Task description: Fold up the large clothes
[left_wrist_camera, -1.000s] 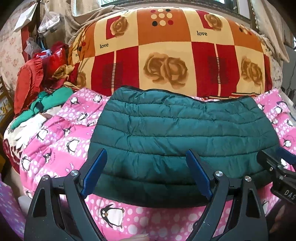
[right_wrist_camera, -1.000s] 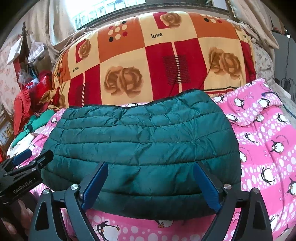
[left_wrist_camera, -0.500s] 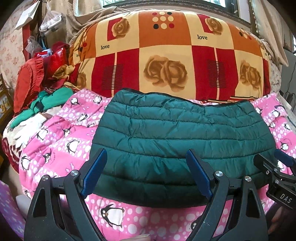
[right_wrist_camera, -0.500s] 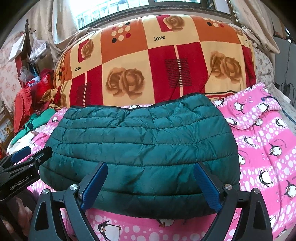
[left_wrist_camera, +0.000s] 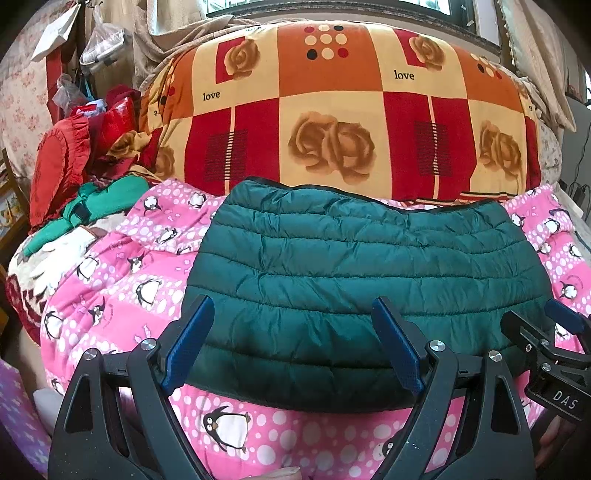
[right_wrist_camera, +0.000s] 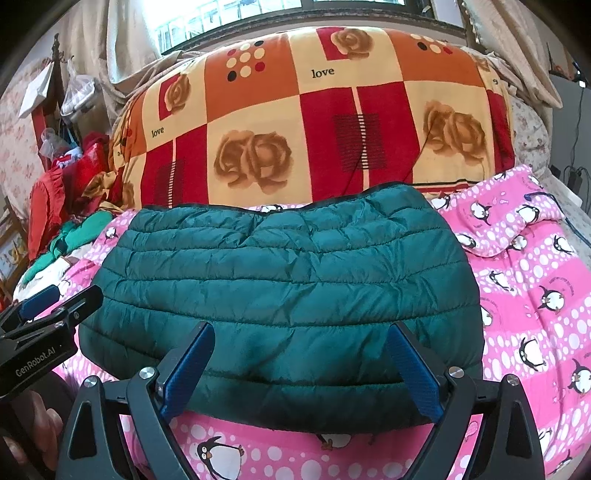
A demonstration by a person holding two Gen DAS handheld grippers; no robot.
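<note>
A folded teal quilted down jacket [left_wrist_camera: 365,273] lies flat on a pink penguin-print bedspread [left_wrist_camera: 122,295], its far edge touching a large rolled quilt [left_wrist_camera: 332,122] patterned with red, orange and cream squares, brown roses and the word "love". The left gripper [left_wrist_camera: 293,345] hangs over the jacket's near edge with its blue-padded jaws spread wide and nothing between them; the right gripper [right_wrist_camera: 301,369] is poised the same way beside it, jaws likewise spread and empty, over the near hem. Each gripper shows at the edge of the other's view, and part of a hand [right_wrist_camera: 35,417] shows below the left one in the right wrist view. To the left of the bed a heap of things crowds the corner: a red ruffled cushion [left_wrist_camera: 55,166], green folded clothing [left_wrist_camera: 92,206] on a red-and-white patterned blanket [left_wrist_camera: 29,273], and plastic bags [left_wrist_camera: 101,48] hung near beige curtains [right_wrist_camera: 122,48]. A window [right_wrist_camera: 236,14] glows above the quilt. Nothing lies on the jacket.
</note>
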